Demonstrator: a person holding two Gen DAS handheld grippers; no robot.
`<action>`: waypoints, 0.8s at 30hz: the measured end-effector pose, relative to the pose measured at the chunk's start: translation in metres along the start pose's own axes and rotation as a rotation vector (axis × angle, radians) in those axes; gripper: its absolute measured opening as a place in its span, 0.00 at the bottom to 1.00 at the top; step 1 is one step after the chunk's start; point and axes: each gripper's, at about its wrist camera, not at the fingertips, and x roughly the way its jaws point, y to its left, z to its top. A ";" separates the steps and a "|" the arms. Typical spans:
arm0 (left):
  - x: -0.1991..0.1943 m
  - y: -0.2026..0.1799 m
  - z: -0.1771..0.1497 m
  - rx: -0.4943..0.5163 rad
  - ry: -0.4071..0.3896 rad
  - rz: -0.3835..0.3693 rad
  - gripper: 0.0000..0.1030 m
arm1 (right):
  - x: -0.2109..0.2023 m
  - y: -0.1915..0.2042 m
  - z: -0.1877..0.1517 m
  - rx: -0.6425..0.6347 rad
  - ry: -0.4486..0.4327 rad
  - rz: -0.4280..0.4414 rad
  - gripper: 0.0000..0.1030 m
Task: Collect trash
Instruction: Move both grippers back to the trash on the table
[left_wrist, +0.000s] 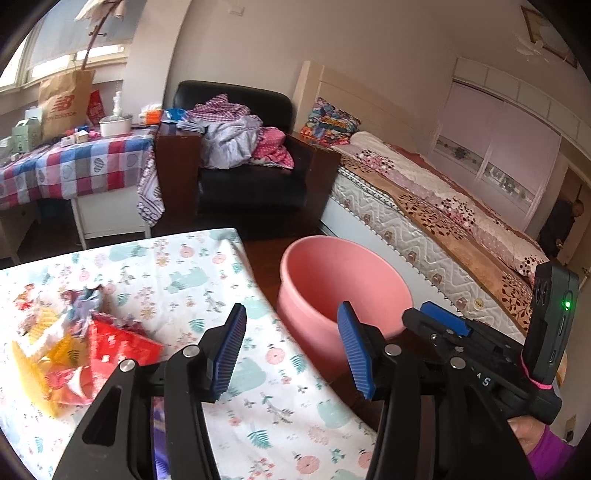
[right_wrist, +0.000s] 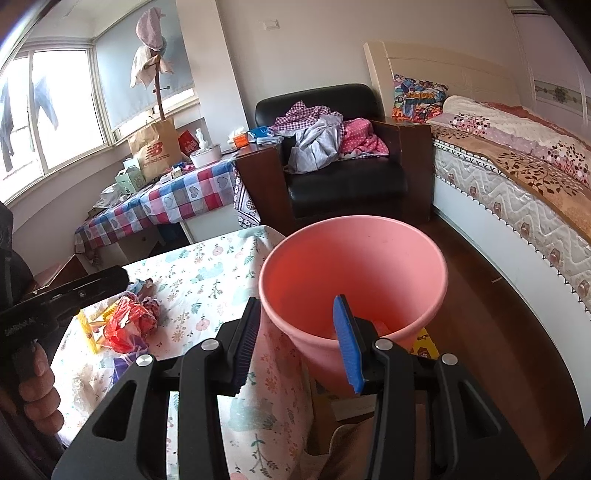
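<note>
A heap of crumpled red, yellow and printed wrappers lies on the floral tablecloth, left of my left gripper, which is open and empty above the table's right edge. The heap also shows in the right wrist view. A pink bucket stands on the floor just right of the table. My right gripper is open and empty, hovering at the near rim of the bucket; something pale lies at the bucket's bottom. The right gripper shows at the right of the left wrist view.
A black armchair piled with clothes stands behind the bucket. A bed runs along the right. A cluttered checked-cloth table sits by the window. A yellow item lies on the wooden floor behind the bucket.
</note>
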 end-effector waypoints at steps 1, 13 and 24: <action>-0.004 0.003 -0.001 -0.003 -0.006 0.008 0.49 | 0.000 0.002 0.000 -0.001 -0.003 0.008 0.41; -0.093 0.087 -0.038 -0.092 -0.092 0.241 0.49 | 0.034 0.066 0.000 -0.075 0.015 0.176 0.41; -0.132 0.186 -0.089 -0.291 -0.051 0.452 0.49 | 0.065 0.139 -0.027 -0.228 0.145 0.277 0.41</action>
